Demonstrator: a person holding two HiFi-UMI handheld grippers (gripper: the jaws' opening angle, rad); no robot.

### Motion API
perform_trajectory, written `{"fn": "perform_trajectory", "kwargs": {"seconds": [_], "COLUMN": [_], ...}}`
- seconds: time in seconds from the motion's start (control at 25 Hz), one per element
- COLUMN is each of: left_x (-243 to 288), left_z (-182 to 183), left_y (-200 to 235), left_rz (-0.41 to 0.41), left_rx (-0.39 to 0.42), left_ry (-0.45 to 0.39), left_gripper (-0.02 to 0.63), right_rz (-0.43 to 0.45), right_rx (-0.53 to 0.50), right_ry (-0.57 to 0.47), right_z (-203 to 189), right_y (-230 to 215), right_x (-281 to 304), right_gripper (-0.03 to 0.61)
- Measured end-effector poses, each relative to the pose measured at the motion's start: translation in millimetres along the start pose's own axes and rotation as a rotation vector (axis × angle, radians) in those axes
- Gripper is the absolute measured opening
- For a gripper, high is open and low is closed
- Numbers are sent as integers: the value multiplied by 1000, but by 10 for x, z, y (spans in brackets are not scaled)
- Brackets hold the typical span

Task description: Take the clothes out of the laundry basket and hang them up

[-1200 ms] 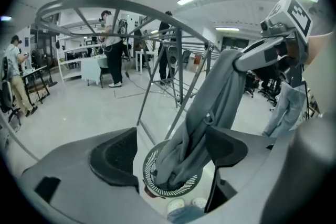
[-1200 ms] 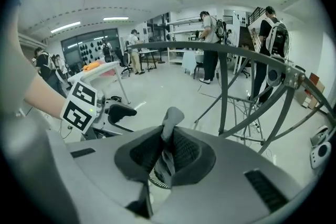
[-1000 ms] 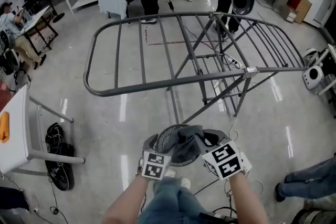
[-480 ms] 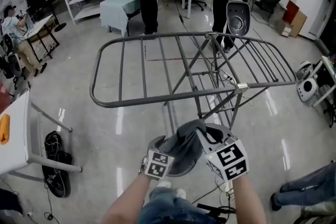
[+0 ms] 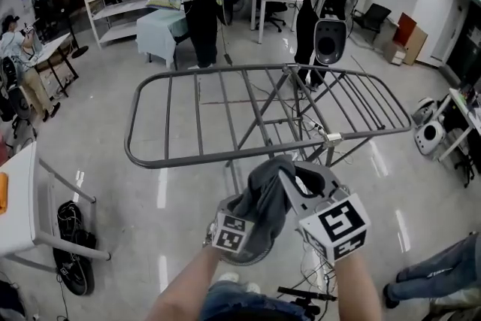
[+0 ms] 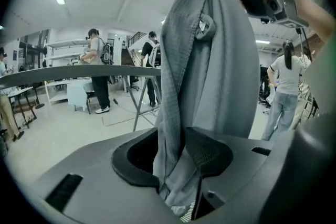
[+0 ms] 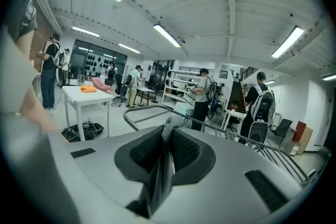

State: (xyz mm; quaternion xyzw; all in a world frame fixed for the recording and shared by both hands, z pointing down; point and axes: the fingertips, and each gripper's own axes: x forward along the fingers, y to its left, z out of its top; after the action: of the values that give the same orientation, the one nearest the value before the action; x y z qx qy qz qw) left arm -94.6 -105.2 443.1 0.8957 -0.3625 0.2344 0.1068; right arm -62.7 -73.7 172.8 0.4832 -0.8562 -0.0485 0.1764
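Fingers of your left gripper (image 5: pixel 249 216) and right gripper (image 5: pixel 291 178) both vanish into the grey garment (image 5: pixel 264 195) in the head view. It hangs bunched between them, near the front rail of the drying rack (image 5: pixel 173 158). In the left gripper view, your jaws have just been closing and now pinch a lower fold. In the right gripper view, the pads are clamped on a thin edge. The cloth looks soft, light and limp, so expect sag. Grip its edges well apart to spread it.
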Motion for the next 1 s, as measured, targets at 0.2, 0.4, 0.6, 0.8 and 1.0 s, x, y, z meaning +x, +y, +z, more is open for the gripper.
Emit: {"fn": "perform_trajectory", "kwargs": {"seconds": [0.2, 0.4, 0.6, 0.8, 1.0], "left_x": [103, -57, -454, -922, -1437], "left_z": [81, 158, 170, 342, 830], "left_y": [37, 128, 382, 681, 924], "left_rz": [-15, 7, 63, 160, 269], "left_rx": [9, 29, 70, 103, 139], "left_ry": [16, 3, 6, 26, -35], "left_gripper": [112, 20, 20, 20, 18], "right_rz": [4, -68, -121, -167, -193], "right_rx": [-56, -37, -8, 34, 50], "right_ry": [-39, -37, -31, -27, -38], "right_z": [230, 258, 200, 127, 101], "right_y": [-5, -201, -311, -380, -473], "right_x": [-156, -248, -340, -467, -640], "right_gripper": [32, 32, 32, 32, 33]}}
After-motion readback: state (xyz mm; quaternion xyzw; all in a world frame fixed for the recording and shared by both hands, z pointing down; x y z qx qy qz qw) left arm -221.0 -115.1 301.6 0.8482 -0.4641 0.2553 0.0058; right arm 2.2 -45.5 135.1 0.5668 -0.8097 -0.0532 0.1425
